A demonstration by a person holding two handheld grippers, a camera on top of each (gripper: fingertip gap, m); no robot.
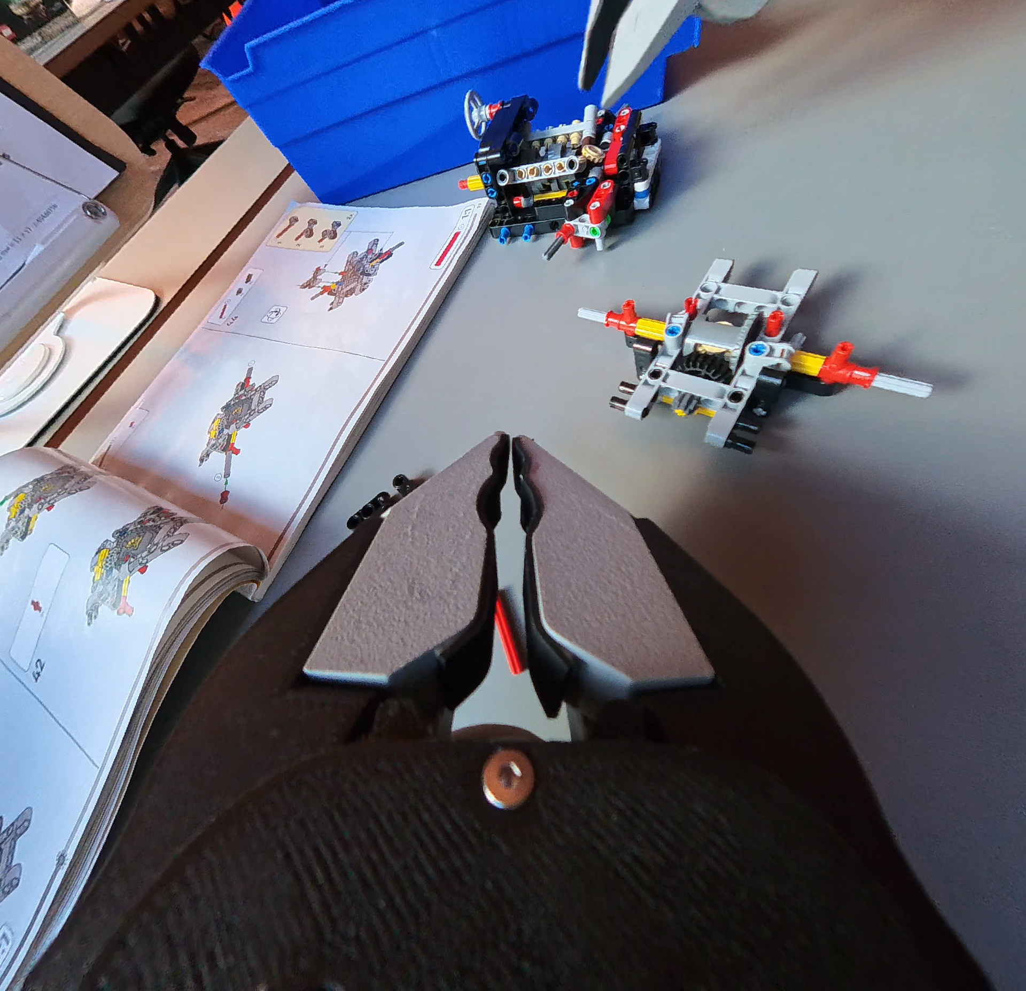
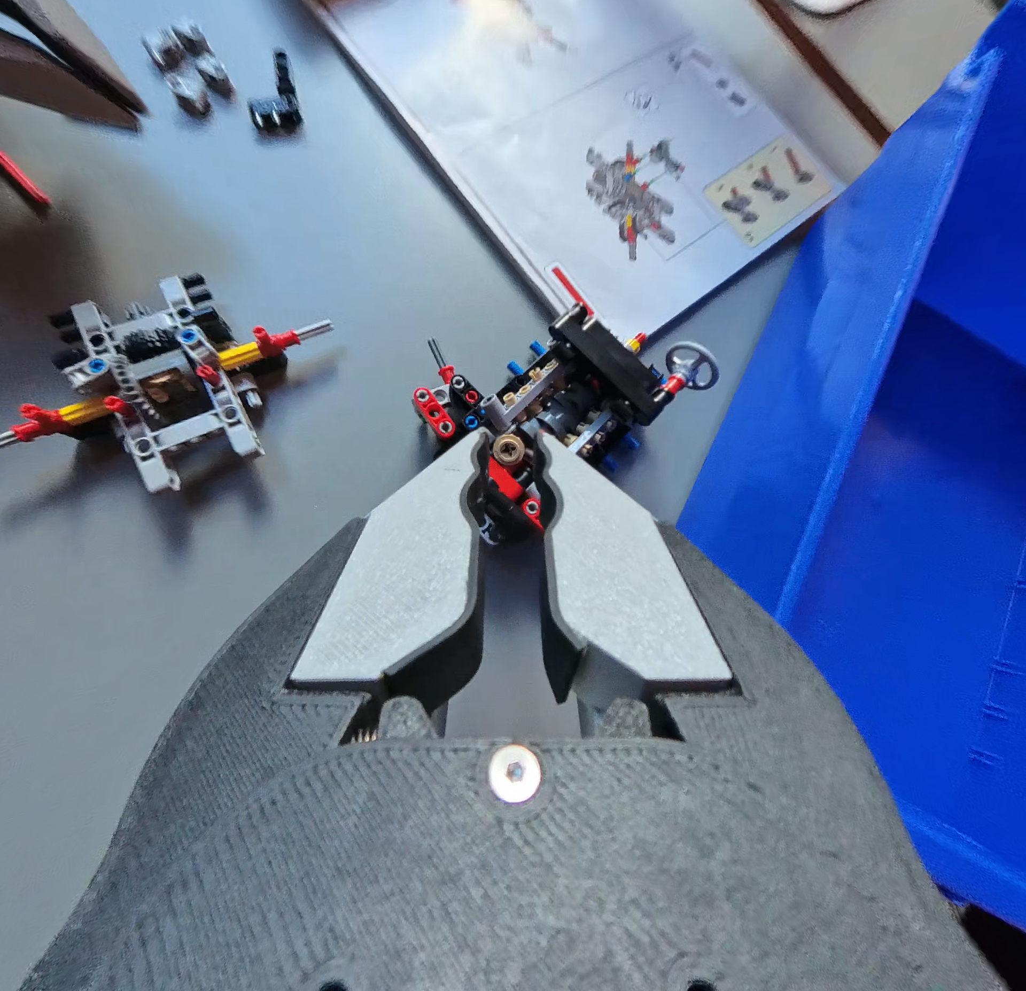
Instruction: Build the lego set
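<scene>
Nearest the lens, the right hand-held gripper [image 2: 508, 453] is narrowing its jaws around a tan round piece atop the black-and-red brick model [image 2: 561, 404], though pad contact is unclear. That model, bearing a grey steering wheel, is sitting on the grey surface [image 2: 333, 215] just beside the blue bin [image 2: 888, 465]. The left hand-held gripper [image 1: 511, 445] is closing on nothing, near the grey axle assembly [image 1: 738, 354] and open instruction booklet [image 1: 311, 342].

We note open grey tabletop [image 1: 555, 365] between the instruction booklet [image 1: 311, 365] on the left and the grey axle assembly [image 1: 738, 354] on the right, a clear lane for a gripper. Farther on, the black-and-red brick assembly [image 1: 566, 176] and the blue bin [image 1: 400, 87] just behind it block passage. Small black pieces [image 1: 377, 501] lie beside the booklet's edge.
</scene>
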